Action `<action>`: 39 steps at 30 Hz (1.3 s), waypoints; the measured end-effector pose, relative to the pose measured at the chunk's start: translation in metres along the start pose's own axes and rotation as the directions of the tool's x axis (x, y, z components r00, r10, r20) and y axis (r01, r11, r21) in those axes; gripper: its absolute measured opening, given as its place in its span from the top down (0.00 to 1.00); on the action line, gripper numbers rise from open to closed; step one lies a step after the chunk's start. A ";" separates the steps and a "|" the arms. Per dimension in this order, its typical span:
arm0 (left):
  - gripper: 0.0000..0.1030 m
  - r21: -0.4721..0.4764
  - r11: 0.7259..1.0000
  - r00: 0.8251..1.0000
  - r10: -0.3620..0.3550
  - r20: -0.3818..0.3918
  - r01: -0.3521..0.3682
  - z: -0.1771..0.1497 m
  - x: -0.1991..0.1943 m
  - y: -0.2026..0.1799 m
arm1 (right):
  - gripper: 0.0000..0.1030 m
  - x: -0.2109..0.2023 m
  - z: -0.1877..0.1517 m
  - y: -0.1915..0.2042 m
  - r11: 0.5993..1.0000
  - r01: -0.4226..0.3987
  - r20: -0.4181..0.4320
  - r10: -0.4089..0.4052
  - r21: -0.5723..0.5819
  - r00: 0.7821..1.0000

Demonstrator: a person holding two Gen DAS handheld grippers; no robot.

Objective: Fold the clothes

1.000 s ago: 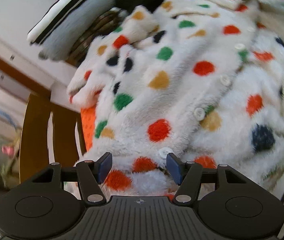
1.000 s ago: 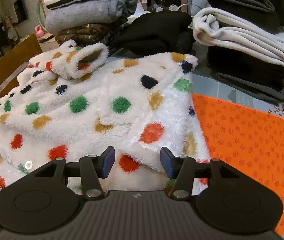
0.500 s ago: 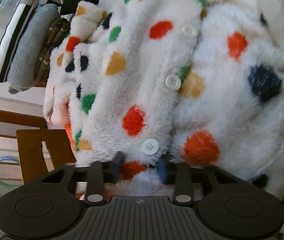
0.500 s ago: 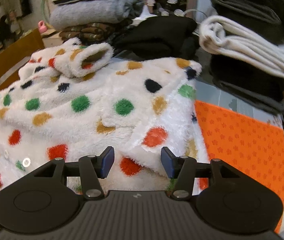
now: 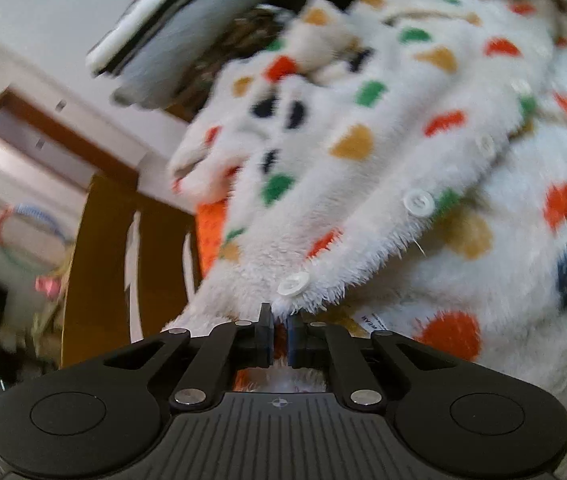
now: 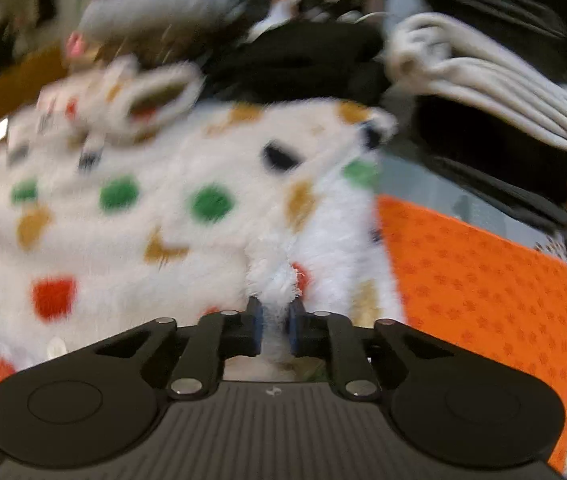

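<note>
- Left wrist view: left claw (image 5: 279, 330) is pinched nearly closed on the hem corner of the spotted fleece jacket (image 5: 395, 168), right below the lowest button (image 5: 294, 282). Only a sliver of pile shows betw. the pads.
- From that claw the jacket runs up & away to the right. Its button line (image 5: 417, 202) marks the long axis, slanting from the claw toward the far upper right, so the garment's bulk lies ahead of the claw, not beside it.
- Jacket lies on an orange mat (image 5: 209, 226); a wooden chair back (image 5: 103, 264) stands left of the mat edge. A folded grey/striped stack (image 5: 171, 36) sits past the jacket, blurred.
- Right wrist view: right claw (image 6: 274, 330) is closing, w/ a bunched tuft of white fleece betw. the pads – so it has the jacket (image 6: 143, 208) edge too.
- Here the jacket spreads ahead & to the left of the claw; bare orange mat (image 6: 483, 280) lies to its right. Sleeve cuff (image 6: 151, 100) sits at the far left end.
- Folded cream garment (image 6: 483, 84) & dark piles stand beyond, well apart from the jacket's near edge.
- My read: both claws hold the near edge, the bulk is ahead of both, so the next fold prob. carries this edge fwd along the button line. Neither hand looks clearly nearer.
</note>
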State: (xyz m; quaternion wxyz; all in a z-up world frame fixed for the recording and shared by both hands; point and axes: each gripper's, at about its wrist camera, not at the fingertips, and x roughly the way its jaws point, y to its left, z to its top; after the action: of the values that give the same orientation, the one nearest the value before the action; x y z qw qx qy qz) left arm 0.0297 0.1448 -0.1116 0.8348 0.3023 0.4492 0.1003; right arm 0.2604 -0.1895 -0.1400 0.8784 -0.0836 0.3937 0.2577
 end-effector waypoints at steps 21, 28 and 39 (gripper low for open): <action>0.93 -0.247 0.966 0.979 -0.118 -0.166 0.075 -0.011 -0.067 0.001 | 0.90 -0.064 -0.056 -0.073 0.838 0.038 0.014 -0.054 0.545 0.998; 0.89 -0.301 0.939 0.953 -0.231 -0.195 0.166 -0.018 -0.063 0.007 | 0.88 -0.061 -0.060 -0.073 0.863 0.063 -0.054 -0.042 0.501 0.998; 0.43 -0.565 0.786 0.964 -0.256 0.071 0.250 0.010 -0.064 0.069 | 0.55 -0.062 -0.016 -0.088 0.911 0.080 0.021 -0.097 0.405 0.995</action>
State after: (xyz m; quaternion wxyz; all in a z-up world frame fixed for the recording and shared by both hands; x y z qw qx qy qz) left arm 0.0084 0.1673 -0.0221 0.8904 -0.0241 0.4388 0.1185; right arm 0.2611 -0.2939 -0.1096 0.8954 0.0868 0.4161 0.1328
